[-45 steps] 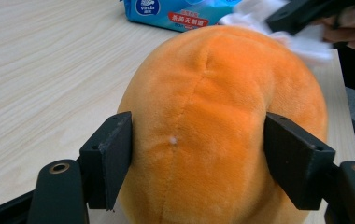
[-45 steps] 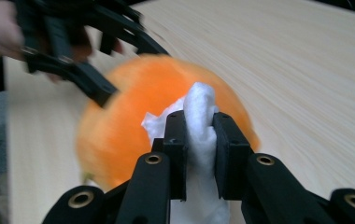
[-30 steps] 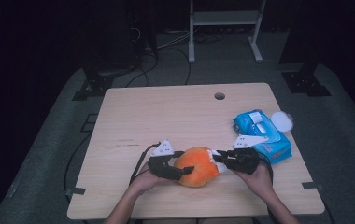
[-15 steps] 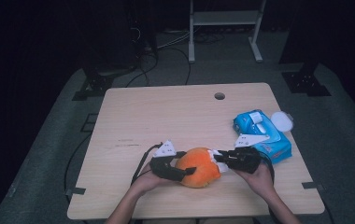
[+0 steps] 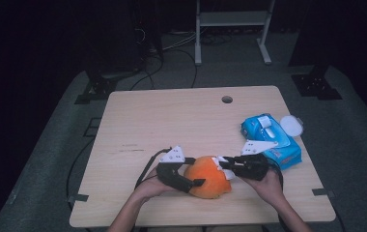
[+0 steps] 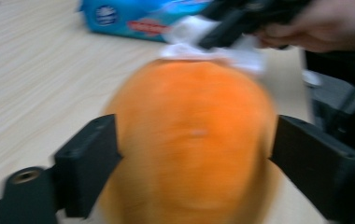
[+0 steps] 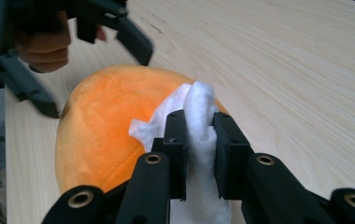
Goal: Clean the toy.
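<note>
An orange plush toy (image 5: 209,176) is showing a soft, fuzzy, matt cloth surface, sitting between the matt black plastic jaws of the left gripper (image 5: 197,174), which have just been opening. The right gripper (image 7: 199,140), also matt black plastic with small brass-coloured metal eyelets, is pinching a white wipe (image 7: 199,121) that is looking soft, fibrous and crumpled, resting against the plush. Beneath both grippers the bench (image 5: 181,121) is showing pale wood with a fine straight grain and a smooth matt finish. Beyond the right gripper, a blue wipes packet (image 5: 270,140) is looking like glossy plastic film.
</note>
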Demonstrator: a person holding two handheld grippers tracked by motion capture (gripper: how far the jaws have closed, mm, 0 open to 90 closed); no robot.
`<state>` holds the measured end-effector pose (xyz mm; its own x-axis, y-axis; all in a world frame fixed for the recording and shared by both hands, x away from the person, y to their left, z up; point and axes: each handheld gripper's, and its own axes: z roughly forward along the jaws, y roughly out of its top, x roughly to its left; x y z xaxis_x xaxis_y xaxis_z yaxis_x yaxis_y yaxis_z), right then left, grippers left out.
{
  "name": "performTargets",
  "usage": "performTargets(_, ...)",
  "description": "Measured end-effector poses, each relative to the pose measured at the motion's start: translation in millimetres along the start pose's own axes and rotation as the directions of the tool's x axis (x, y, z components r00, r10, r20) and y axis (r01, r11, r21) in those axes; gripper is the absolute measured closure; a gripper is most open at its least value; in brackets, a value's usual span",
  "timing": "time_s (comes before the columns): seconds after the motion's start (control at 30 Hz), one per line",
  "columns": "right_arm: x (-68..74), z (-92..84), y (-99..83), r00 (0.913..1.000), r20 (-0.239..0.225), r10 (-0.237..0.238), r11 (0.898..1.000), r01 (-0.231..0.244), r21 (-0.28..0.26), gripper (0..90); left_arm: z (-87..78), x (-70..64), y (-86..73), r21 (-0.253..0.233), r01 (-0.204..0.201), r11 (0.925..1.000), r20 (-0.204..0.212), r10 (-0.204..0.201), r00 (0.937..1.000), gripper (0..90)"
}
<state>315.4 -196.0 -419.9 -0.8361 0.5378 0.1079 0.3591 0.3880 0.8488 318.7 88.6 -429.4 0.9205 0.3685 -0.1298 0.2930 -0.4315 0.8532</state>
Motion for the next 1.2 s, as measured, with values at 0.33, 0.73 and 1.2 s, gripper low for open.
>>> performTargets(0.33,-0.5,-3.5,7.6,0.9987,-0.030,0.042,0.997,-0.044,-0.056,76.3,6.1,-17.3,4.1,-0.031,-0.158,0.9869,-0.132,0.153,0.9793,35.0)
performTargets(0.73,26.8,9.1,10.1,0.9939,-0.075,-0.082,0.997,0.080,-0.019,76.3,2.8,-10.5,4.8,-0.034,-0.061,0.9976,-0.057,0.059,0.9966,14.4)
performTargets(1.2,-6.6,0.9,-7.3,0.9994,0.000,0.035,0.999,-0.035,0.022,76.3,-1.2,5.0,-11.0,0.029,-0.029,0.9992,-0.018,0.029,0.9994,25.7)
